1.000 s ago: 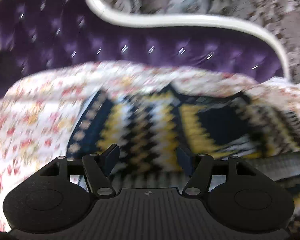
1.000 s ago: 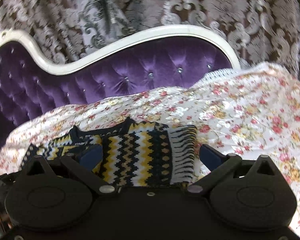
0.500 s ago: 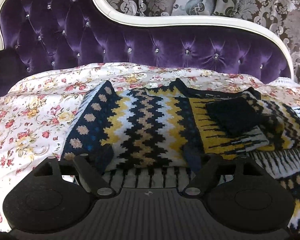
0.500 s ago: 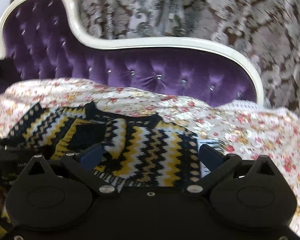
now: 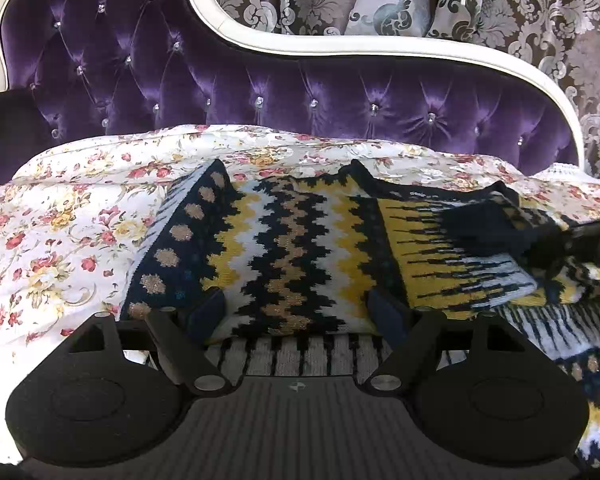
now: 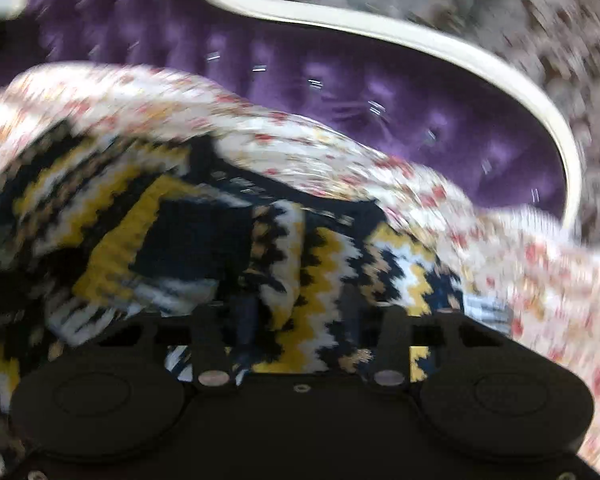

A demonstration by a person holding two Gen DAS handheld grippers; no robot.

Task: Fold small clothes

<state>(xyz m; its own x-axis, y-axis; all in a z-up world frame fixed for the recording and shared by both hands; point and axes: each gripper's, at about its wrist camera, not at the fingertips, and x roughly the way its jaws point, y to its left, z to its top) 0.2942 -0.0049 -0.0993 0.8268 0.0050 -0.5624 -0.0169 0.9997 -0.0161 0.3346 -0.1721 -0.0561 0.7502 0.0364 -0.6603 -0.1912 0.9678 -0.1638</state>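
1. Folding this knitted sweater (image 5: 296, 256) starts from where it lies: flat on the floral bedspread (image 5: 60, 232), filling the centre and right of the left wrist view, with a purple tufted headboard (image 5: 300, 92) across the top of the frame. One sleeve already appears turned in over the body, at the right of that view.

2. The left gripper (image 5: 298, 312) stands wide, its jaws straddling the striped hem at the bottom centre of the frame, with no pad pressing on it. I would use it as a marker for the fold line, or lower it to pin the hem before any pull.

3. The right gripper (image 6: 296, 320) has its jaws closing, with a ridge of zigzag knit between them at the lower centre of its view. That picture is badly blurred, so I cannot tell whether the pads have bitten yet.

4. Let the closing finish before lifting; a thick knit probably needs a firm pinch through every layer, or the top layer alone will peel away.

5. Carry the pinched edge low and straight across, since a high lift would likely drag the turned-in sleeve out of place.

6. Watch the bedspread: it is loose and may ruck up with the sweater.
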